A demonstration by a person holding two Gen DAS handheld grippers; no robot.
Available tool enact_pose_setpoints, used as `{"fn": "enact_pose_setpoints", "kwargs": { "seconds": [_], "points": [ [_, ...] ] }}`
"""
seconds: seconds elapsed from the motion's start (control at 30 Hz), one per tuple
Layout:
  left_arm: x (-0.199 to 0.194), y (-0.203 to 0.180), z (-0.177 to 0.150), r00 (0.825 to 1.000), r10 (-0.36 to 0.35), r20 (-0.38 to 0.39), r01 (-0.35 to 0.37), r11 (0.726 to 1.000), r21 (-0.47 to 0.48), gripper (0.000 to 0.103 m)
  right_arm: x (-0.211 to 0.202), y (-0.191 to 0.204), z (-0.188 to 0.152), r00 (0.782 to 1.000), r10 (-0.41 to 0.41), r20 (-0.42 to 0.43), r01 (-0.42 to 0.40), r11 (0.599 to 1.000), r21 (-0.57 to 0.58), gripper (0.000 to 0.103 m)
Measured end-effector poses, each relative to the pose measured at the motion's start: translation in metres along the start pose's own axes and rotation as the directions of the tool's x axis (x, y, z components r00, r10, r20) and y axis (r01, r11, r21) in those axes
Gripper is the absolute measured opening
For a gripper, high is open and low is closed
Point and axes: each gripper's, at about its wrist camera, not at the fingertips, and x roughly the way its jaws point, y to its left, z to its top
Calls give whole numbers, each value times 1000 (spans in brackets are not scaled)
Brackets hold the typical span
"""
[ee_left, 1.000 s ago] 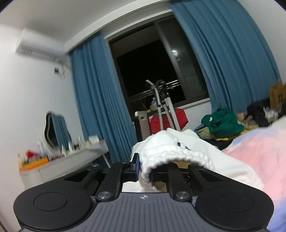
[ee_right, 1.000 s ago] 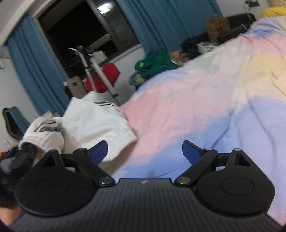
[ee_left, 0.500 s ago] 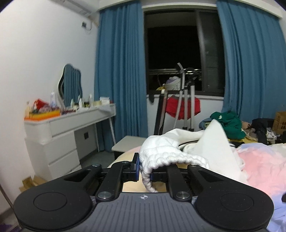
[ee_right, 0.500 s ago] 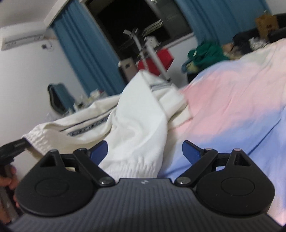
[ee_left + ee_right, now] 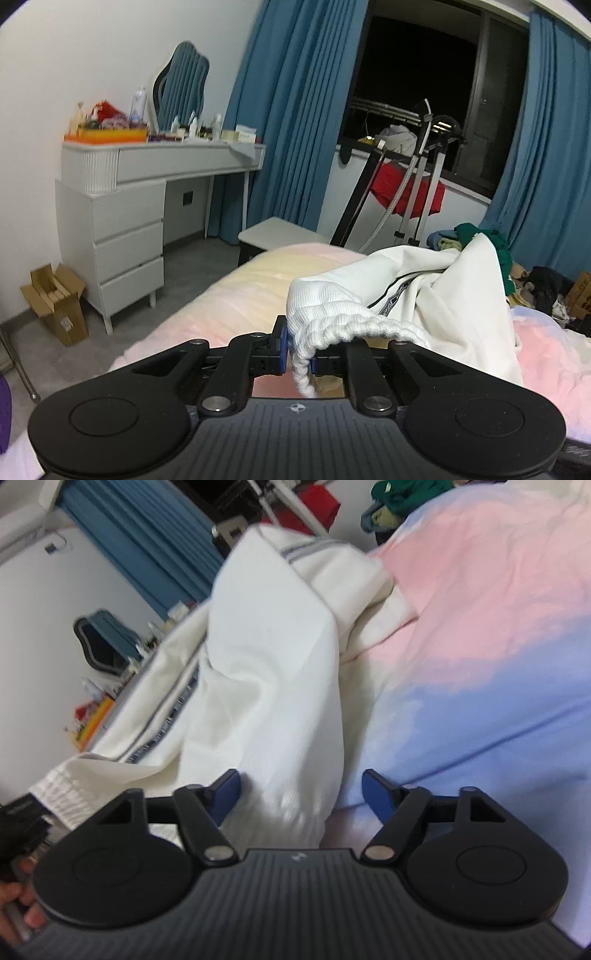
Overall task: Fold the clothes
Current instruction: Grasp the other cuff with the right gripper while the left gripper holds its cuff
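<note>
1. The bed (image 5: pixel 480 635), under a pink, blue and pale-yellow cover, fills the right wrist view from 12 to 5 o'clock and serves as the folding surface; in the left wrist view it runs from the centre out to 4 o'clock.

2. The white garment (image 5: pixel 436 295), trimmed with a dark printed stripe, is lifted off the bed at its ribbed end. Its far part still drapes onto the cover toward 3 o'clock in the left view. Raising one end like this looks meant to let the cloth hang and straighten before any fold is laid.

3. The dresser (image 5: pixel 122 206) stands at 9 to 10 o'clock in the left view, cluttered on top and well apart from the work. A drying rack (image 5: pixel 413 184) with a red cloth stands by the window at 1 o'clock.

4. The left tool (image 5: pixel 297 354) is pressed together, pinching the garment's ribbed hem, which bunches over its fingers. A hem gives a thick, firm edge to hold.

5. The right tool (image 5: pixel 301 788) is spread wide, with a hanging fold of the garment between its fingers, not yet gripped. It seems placed to take a second hold.
</note>
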Motion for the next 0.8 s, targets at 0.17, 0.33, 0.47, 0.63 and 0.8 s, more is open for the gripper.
{"fn": "enact_pose_setpoints", "kwargs": {
  "seconds": [0.17, 0.33, 0.47, 0.63, 0.8],
  "points": [
    [20, 1, 6, 1000, -8, -23, 6, 998, -62, 14, 16, 2, -10, 999, 35, -26, -36, 998, -45, 39],
    [26, 7, 9, 999, 5, -54, -11, 995, -104, 14, -18, 29, -7, 991, 129, 28, -127, 989, -78, 18],
    [29, 16, 8, 994, -4, -109, -14, 986, -167, 14, -71, 62, -12, 963, 242, 116, -223, 962, -154, 17],
    [32, 21, 3, 985, 16, -169, -44, 986, -160, 20, -69, 53, -35, 992, 119, 40, -114, 988, -107, 16],
    [22, 13, -8, 981, 57, -187, -66, 997, -45, 34, -47, 26, -45, 999, 19, -49, -20, 1000, -17, 15]
  ]
}}
